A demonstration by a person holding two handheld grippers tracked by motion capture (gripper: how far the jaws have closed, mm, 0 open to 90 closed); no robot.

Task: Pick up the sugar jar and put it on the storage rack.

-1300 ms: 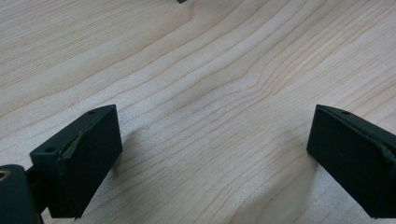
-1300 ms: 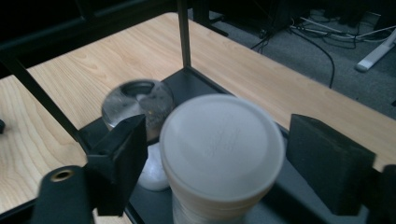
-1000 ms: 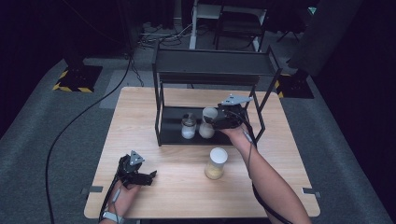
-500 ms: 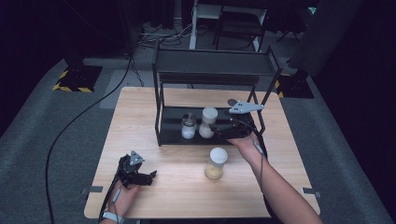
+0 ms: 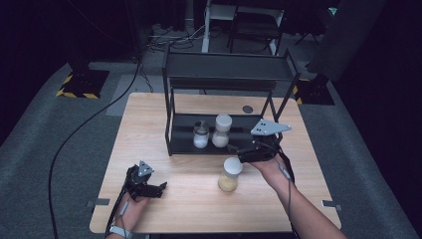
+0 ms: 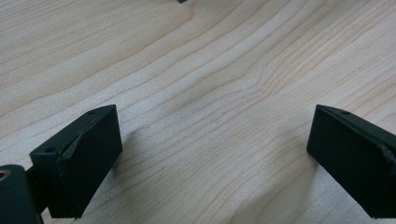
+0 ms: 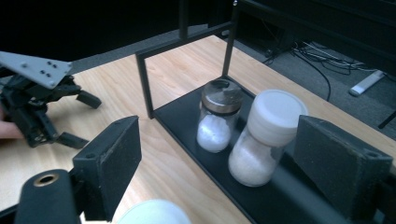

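A: Right claw (image 5: 238,155)?
B: Spread, empty, just off the rack (image 5: 226,79), near the white-lidded jar (image 5: 221,130) on its bottom shelf.
A: Left claw (image 5: 160,188)?
B: Spread, resting on the counter (image 5: 199,209) at 7 o'clock.
A: Other jar?
B: Yellow-filled jar (image 5: 230,174), counter, 6 o'clock of rack.

Lower left of the high view, the left hand's black two-jaw gripper (image 5: 158,187) lies low, jaws wide apart. Right of centre, the right forearm angles up; its black gripper (image 5: 238,154) seems open, empty.
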